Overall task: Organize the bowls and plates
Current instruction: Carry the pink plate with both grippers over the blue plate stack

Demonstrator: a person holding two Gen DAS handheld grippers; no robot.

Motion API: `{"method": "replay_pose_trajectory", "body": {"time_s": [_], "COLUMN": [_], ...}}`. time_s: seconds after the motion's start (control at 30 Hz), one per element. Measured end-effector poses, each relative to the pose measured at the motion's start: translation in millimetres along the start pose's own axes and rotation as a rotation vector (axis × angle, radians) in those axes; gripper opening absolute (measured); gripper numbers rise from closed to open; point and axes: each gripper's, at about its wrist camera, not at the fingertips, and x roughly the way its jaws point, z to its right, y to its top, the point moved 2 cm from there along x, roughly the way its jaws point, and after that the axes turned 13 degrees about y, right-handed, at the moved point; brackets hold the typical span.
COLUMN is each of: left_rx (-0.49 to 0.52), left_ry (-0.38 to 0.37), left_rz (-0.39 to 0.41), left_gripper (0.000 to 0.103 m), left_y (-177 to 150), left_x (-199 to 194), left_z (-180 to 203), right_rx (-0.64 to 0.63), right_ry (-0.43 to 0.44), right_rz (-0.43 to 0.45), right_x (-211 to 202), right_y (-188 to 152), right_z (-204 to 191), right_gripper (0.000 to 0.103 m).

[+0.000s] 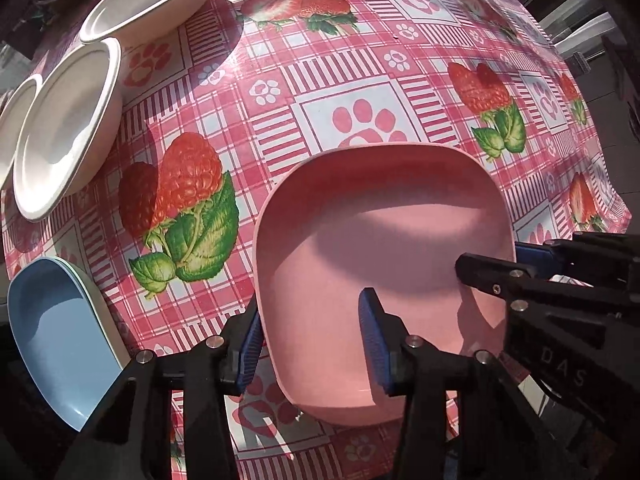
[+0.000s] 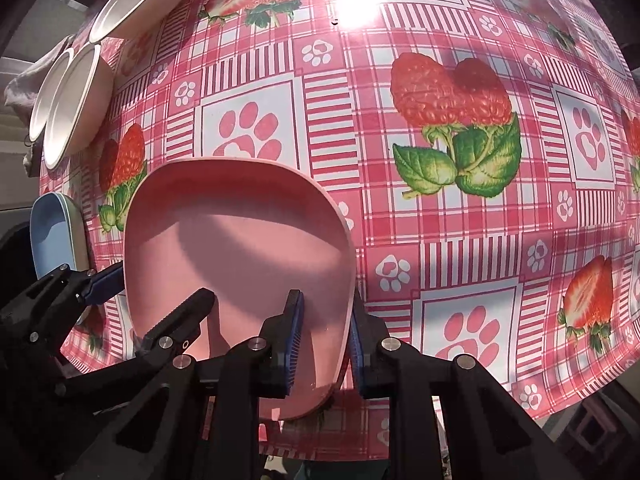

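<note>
Sunlight glares off the worktop [image 2: 440,220], which is covered in a pink checked cloth printed with strawberries and paw marks. At its near edge sits the pink bowl [image 1: 380,264], square with rounded corners and empty. Both tools straddle its wall. The left tool [image 1: 310,354] has one blue pad outside the bowl's left wall and one inside; the gap between them looks wider than the wall, so I judge it open and not yet pinching. The right tool [image 2: 326,346] brackets the right wall closely, one pad inside and one outside, and appears to be clamped on the rim, though contact on both pads is hard to confirm.

Along the left edge of the worktop lies a blue bowl [image 1: 52,328] nested on another dish, and farther back stand three white bowls [image 1: 68,128] in a row.

To do this step well, the left tool should close squarely on the wall before any lift, so that the bowl rises level between both grips. Uneven height would tilt it. The blue stack seems the likely destination, so the path should run low and clear of the white bowls.
</note>
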Motion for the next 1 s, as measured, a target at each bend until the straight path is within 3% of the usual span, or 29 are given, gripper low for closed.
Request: {"method": "replay_pose_trajectory", "body": {"time_s": [0.1, 0.2, 0.3, 0.37, 0.4, 0.57, 1.0], "left_rx": [-0.002, 0.040, 0.020, -0.018, -0.038, -0.050, -0.099], "left_ry": [0.022, 0.039, 0.005, -0.023, -0.053, -0.065, -0.050], "left_rz": [0.008, 0.042, 0.032, 0.017, 0.010, 0.010, 0.051], "left_gripper": [0.036, 0.036, 0.034, 0.016, 0.014, 0.013, 0.013], "left_y": [3, -1, -2, -1, 2, -6, -36], "left_x": [-1, -2, -5, -6, -6, -8, -49], "left_z": [-12, -9, -12, -22, -32, -50, -102], "right_rx": [0.000, -0.019, -0.020, -0.007, 0.002, 0.075, 0.008], "right_ry": [-0.003, -0.039, -0.047, -0.039, -0.038, 0.042, 0.044], "right_rz": [-0.013, -0.034, -0.034, -0.032, -0.036, -0.038, -0.052], "right_x": [1, 6, 6, 5, 5, 0, -15], "right_y": [-3, -2, -4, -4, -5, -6, -14], "right_z": [0, -5, -6, -5, -7, 0, -46], "right_gripper": [0.024, 0.024, 0.024, 0.023, 0.021, 0.014, 0.014]}}
